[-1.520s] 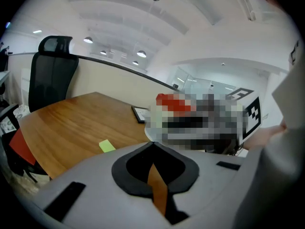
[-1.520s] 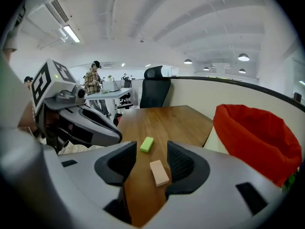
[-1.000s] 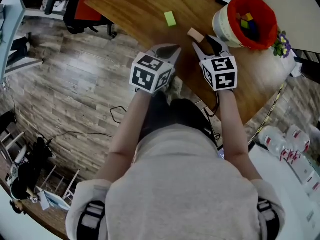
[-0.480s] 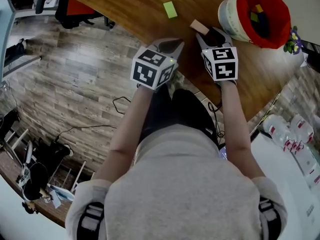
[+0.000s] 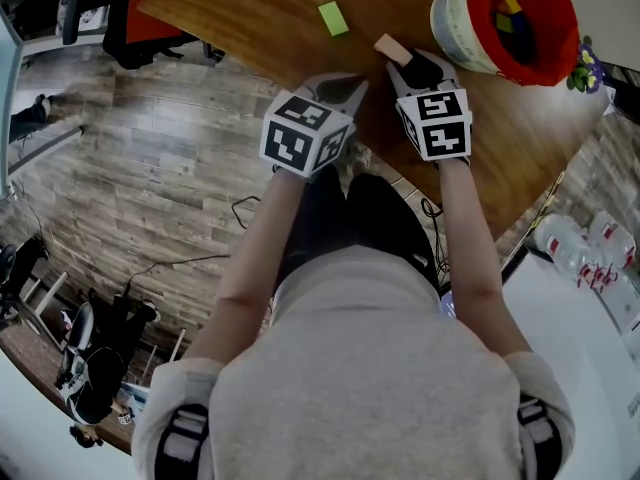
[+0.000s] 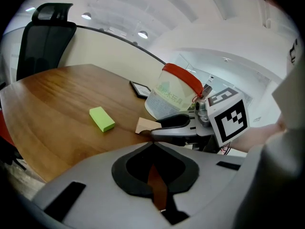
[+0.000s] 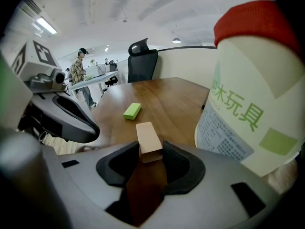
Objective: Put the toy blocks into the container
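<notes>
Wooden table [image 5: 262,10] above plank floor [image 5: 150,173], right claw [image 7: 151,152] pinching tan block [image 7: 148,136], left claw [image 6: 153,145] closed empty.

Green block [image 5: 333,18], tan block [image 5: 391,48], red-rimmed container [image 5: 452,28]

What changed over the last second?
The right gripper eased forward, so the near end of the tan block now sits between its jaws; whether they clamp it isn't clear. The left gripper stayed shut and empty. The green block and container didn't move.
</notes>
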`<state>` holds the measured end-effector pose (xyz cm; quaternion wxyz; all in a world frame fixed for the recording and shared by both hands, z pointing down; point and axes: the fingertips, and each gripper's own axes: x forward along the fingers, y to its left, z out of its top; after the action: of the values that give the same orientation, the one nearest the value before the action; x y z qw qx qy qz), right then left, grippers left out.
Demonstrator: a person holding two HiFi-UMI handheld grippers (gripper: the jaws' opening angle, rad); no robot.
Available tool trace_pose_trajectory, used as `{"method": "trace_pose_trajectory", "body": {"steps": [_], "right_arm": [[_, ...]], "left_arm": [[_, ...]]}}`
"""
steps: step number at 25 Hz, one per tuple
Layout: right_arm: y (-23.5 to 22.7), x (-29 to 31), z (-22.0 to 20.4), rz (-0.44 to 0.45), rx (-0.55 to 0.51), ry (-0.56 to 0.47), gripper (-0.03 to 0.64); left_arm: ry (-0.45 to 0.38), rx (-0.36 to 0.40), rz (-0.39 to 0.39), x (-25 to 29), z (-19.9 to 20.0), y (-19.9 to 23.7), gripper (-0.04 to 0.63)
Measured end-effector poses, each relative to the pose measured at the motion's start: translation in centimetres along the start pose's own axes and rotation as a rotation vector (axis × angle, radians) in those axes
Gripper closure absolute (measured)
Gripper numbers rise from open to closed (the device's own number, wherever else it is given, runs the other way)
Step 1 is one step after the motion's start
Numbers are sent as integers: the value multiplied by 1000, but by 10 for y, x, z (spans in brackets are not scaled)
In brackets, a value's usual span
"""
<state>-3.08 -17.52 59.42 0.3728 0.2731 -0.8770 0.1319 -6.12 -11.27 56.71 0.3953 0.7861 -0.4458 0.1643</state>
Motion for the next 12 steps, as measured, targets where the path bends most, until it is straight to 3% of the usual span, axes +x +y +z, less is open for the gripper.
{"method": "trace_pose_trajectory", "body": {"steps": [12], "right_arm": [[-5,-50,32,-87,12,-105,454]], "left_arm": [[-41,88,-37,-14,29,-26,583]]}}
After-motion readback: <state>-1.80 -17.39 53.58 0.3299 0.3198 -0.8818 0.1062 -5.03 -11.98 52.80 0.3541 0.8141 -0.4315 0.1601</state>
